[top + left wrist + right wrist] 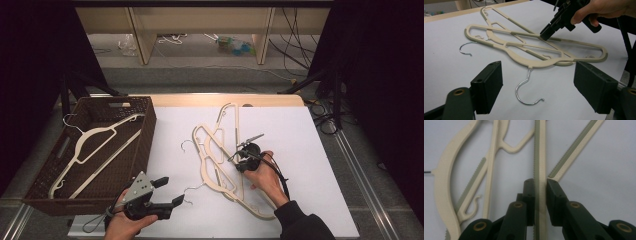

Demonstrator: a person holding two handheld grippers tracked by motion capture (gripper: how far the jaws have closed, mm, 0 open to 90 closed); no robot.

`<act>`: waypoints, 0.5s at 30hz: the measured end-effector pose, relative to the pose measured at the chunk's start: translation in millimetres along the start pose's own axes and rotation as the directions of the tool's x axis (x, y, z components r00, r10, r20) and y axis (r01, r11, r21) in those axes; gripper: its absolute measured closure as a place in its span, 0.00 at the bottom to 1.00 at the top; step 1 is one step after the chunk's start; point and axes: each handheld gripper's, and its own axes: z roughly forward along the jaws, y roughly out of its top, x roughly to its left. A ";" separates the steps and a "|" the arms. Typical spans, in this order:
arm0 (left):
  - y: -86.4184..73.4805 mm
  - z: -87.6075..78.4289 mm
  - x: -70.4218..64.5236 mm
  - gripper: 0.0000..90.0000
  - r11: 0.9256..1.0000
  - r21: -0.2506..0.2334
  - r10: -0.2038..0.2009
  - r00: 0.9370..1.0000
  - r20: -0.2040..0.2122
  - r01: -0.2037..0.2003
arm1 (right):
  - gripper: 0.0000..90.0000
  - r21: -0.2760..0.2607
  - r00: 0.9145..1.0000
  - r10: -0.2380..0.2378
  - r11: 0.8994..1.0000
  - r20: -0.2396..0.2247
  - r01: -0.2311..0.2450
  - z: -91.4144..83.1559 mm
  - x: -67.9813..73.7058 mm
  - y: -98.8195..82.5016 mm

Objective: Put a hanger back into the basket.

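The right gripper (243, 150) is clamped on the lower bar of one cream hanger (540, 157) in the pile of hangers (220, 160) in the middle of the white table (300, 140), probably to lift it toward the brown basket (45, 180). The left gripper (170, 192) waits with jaws apart near a metal hook (524, 92). Free table lies between pile and basket.
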 end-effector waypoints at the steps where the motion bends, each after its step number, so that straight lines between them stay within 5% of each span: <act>1: -0.1 1.0 0.0 0.26 1.000 0.005 0.001 1.000 -0.004 -0.001 | 0.87 0.002 1.000 -0.005 1.000 0.000 0.005 -1.7 0.1 0.7; 5: 0.0 12.5 -1.7 0.26 1.000 0.024 0.015 1.000 0.004 -0.015 | 0.87 -0.014 1.000 -0.021 1.000 0.006 0.021 -9.0 2.3 5.5; 9: 1.8 29.8 -4.8 0.26 0.995 0.057 0.080 0.996 0.027 -0.082 | 0.87 -0.011 0.999 -0.040 0.999 0.007 0.040 -13.9 2.7 8.8; 10: 1.7 34.6 -6.5 0.26 0.996 0.065 0.065 0.997 0.029 -0.067 | 0.87 -0.007 0.999 -0.040 0.999 0.008 0.040 -15.3 3.3 9.5; 15: 3.0 56.0 -2.6 0.27 0.985 0.111 0.131 0.991 0.018 -0.132 | 0.87 -0.009 0.998 -0.066 0.998 0.016 0.066 -22.0 4.1 13.0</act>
